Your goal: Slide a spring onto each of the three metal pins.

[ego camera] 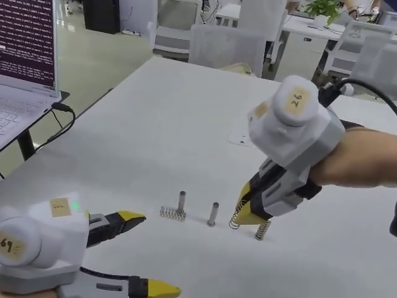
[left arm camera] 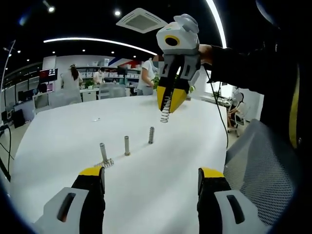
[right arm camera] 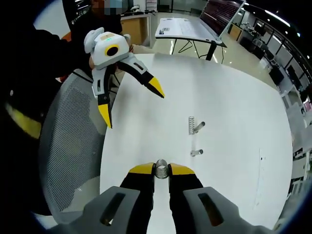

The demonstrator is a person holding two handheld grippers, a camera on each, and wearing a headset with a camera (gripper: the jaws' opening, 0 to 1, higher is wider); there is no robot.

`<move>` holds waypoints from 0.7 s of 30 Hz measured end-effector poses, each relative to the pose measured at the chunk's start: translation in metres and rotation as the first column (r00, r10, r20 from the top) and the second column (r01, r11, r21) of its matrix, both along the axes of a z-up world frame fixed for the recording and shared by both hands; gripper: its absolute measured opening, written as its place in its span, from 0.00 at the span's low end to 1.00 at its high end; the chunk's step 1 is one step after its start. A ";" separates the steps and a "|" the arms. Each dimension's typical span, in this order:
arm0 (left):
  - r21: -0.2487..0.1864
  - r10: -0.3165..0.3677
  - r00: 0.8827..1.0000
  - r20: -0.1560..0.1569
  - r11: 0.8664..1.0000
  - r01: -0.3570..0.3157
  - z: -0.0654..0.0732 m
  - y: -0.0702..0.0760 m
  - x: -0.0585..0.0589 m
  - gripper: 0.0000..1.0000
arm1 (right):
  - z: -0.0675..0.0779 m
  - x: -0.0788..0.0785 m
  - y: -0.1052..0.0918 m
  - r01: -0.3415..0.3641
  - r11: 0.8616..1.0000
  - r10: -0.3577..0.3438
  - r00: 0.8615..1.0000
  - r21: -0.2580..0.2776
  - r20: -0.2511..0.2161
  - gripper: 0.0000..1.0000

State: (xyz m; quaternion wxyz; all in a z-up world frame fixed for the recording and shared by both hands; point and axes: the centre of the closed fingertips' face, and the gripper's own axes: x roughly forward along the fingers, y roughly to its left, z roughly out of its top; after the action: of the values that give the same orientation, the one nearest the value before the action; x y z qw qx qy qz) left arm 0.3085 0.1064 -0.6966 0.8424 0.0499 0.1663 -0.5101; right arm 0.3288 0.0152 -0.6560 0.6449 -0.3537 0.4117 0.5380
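While hanging clear of the desk [ego camera: 155, 124], one spring [left arm camera: 165, 110] is being pinched by its top coils between the closed jaws of the right gripper [left arm camera: 171, 97], the rest dangling below the yellow tips. In the right gripper view its end coil is showing between those tips. Second spring [ego camera: 263, 230] is standing upright at the right end of the row in the head view, just beside the held one, sleeved over a pin hidden inside it. Middle pin [ego camera: 213, 213] and far pin [ego camera: 182, 202] are standing bare and upright in line with it. Third spring [ego camera: 172, 213] is lying flat on the desk, right against the far pin's foot. Left gripper [ego camera: 149, 253] is hovering well apart from the row, its jaws gaping wide and holding nothing.
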 end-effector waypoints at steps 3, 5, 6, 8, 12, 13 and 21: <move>-0.005 0.016 1.000 0.000 1.000 -0.016 0.000 0.003 0.001 0.76 | 0.001 0.004 0.000 0.006 1.000 -0.006 1.000 0.005 0.004 0.08; -0.011 0.032 0.999 -0.004 0.999 -0.032 0.000 0.006 0.003 0.78 | 0.002 0.008 0.001 0.013 1.000 -0.013 1.000 0.012 0.008 0.08; -0.013 0.035 0.999 -0.004 0.999 -0.035 0.000 0.007 0.003 0.77 | 0.002 0.009 0.001 0.014 1.000 -0.014 1.000 0.012 0.010 0.08; -0.011 0.045 0.999 0.001 0.999 -0.045 0.000 0.008 0.004 0.79 | 0.002 0.013 0.001 0.017 1.000 -0.017 1.000 0.011 0.019 0.08; -0.008 0.055 0.998 0.005 0.998 -0.055 -0.002 0.010 0.005 0.80 | 0.001 0.024 0.000 0.027 1.000 -0.027 0.999 0.006 0.034 0.08; -0.007 0.055 0.998 0.004 0.998 -0.055 -0.002 0.011 0.005 0.80 | 0.001 0.027 -0.001 0.032 0.999 -0.032 0.999 0.009 0.037 0.08; 0.018 0.054 0.998 0.031 0.998 -0.054 -0.003 0.012 0.008 0.81 | -0.004 0.046 -0.003 0.050 0.999 -0.050 0.997 0.000 0.050 0.08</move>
State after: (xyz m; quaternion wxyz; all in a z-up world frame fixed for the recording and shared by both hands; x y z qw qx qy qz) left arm 0.3163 0.1188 -0.6999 0.8578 0.0612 0.1596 -0.4847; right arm 0.3750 0.0125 -0.6601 0.6680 -0.3574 0.4044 0.5124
